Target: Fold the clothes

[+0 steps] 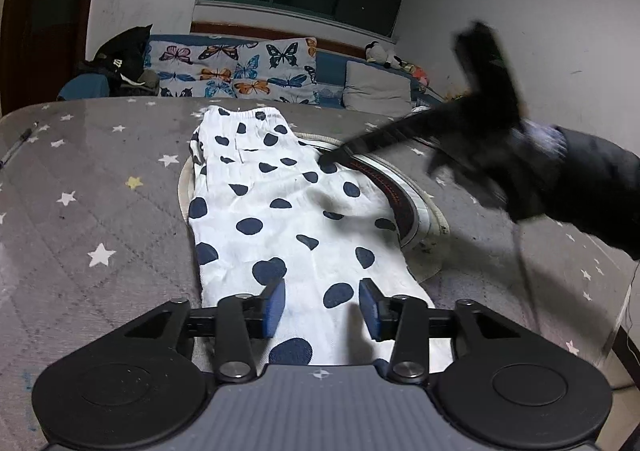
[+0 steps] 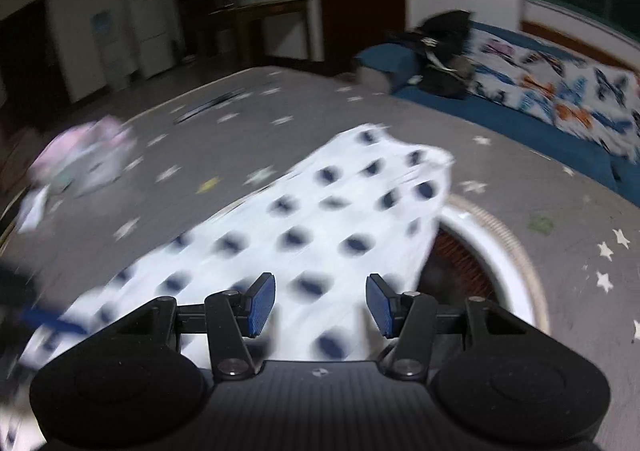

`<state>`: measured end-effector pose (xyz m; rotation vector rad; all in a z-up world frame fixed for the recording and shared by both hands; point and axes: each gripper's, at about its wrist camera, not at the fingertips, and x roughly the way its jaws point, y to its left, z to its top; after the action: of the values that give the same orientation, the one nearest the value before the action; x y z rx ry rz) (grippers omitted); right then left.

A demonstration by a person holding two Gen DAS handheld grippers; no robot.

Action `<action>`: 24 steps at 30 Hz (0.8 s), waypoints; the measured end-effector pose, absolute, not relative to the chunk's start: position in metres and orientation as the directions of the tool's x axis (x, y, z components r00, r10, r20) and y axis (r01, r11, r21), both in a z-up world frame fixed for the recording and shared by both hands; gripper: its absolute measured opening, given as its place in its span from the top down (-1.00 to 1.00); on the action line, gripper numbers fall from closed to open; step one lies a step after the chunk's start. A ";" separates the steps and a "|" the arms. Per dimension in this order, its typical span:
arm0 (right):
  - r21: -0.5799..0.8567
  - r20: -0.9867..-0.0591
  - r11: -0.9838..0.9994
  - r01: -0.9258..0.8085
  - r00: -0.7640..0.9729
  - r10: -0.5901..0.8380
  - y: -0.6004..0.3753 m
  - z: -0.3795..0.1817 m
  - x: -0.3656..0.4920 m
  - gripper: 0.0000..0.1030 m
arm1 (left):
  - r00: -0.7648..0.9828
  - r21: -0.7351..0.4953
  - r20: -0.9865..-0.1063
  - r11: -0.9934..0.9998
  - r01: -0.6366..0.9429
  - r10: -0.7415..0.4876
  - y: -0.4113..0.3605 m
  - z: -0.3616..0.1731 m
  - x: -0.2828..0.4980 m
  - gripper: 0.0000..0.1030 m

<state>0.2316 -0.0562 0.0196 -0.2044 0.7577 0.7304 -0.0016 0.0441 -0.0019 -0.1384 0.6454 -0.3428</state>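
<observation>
Currently on your star-print table cover: one spotted garment, flat, partly over a round tray. Your left gripper and right gripper stand open above it, holding nothing.

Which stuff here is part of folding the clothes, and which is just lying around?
Part of the job:
- spotted white garment
- left claw, open over the garment
- right claw, open
- pale crumpled clothes

Lying about:
- round mat under the garment
- pen
- butterfly cushion
- plush toy
</observation>
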 end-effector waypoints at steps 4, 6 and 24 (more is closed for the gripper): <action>0.105 -0.695 0.791 -0.603 0.525 0.492 -0.056 0.009 0.288 0.01 | 0.738 -0.254 -0.574 0.934 0.253 -0.356 0.047 -0.004 0.003 0.06; 0.109 -0.700 0.805 -0.583 0.530 0.479 -0.053 0.002 0.312 0.01 | 0.734 -0.265 -0.577 0.932 0.247 -0.358 0.047 -0.005 0.005 0.05; 0.121 -0.680 0.808 -0.576 0.545 0.491 -0.024 -0.020 0.378 0.23 | 0.717 -0.292 -0.595 0.929 0.227 -0.363 0.048 -0.007 0.010 -0.05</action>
<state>0.3782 -0.0240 -0.0201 -0.1214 0.7660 0.6347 0.0104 0.0482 -0.0068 -0.2045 0.6985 -0.3291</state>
